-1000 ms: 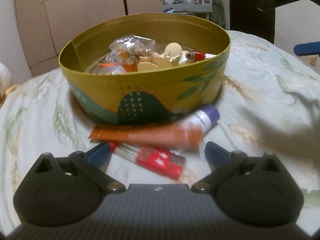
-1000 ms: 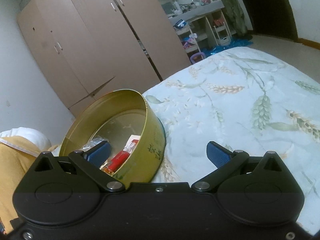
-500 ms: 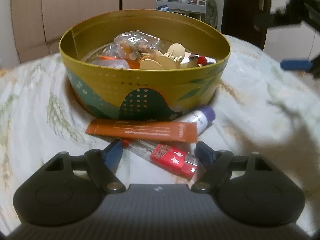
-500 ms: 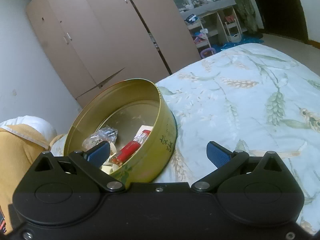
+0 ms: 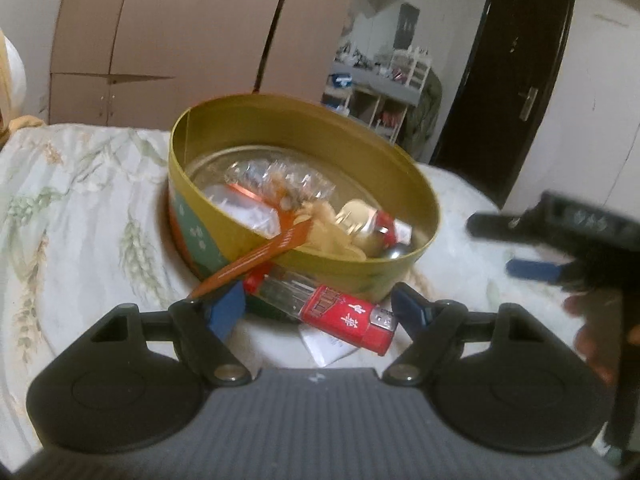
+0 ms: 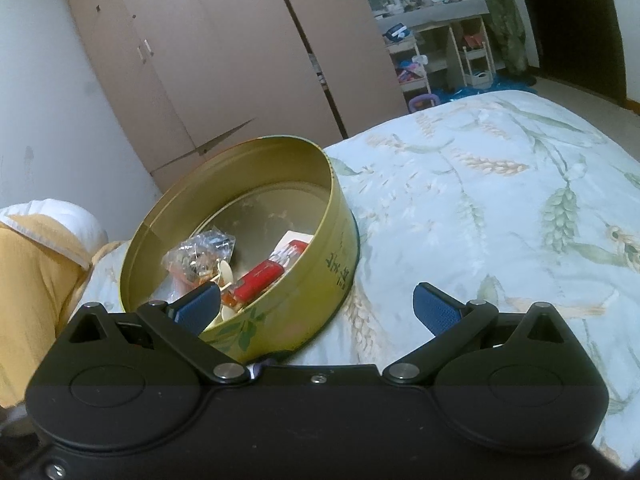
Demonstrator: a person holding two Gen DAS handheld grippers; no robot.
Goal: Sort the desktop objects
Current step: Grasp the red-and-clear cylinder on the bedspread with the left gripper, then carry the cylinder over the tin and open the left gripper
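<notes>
Item: red lighter (image 5: 344, 314), clamped lengthwise in the left hand-held gripper (image 5: 316, 306) just before the yellow tin (image 5: 320, 264) on the bed (image 5: 80, 208); right hand-held gripper (image 6: 316, 304) agape, empty; carry level over rim, release low inside.

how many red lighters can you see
2. One lighter is gripped between the left gripper's fingers, in front of the tin; the other lighter lies inside the tin. More may be hidden under the clutter.
</notes>
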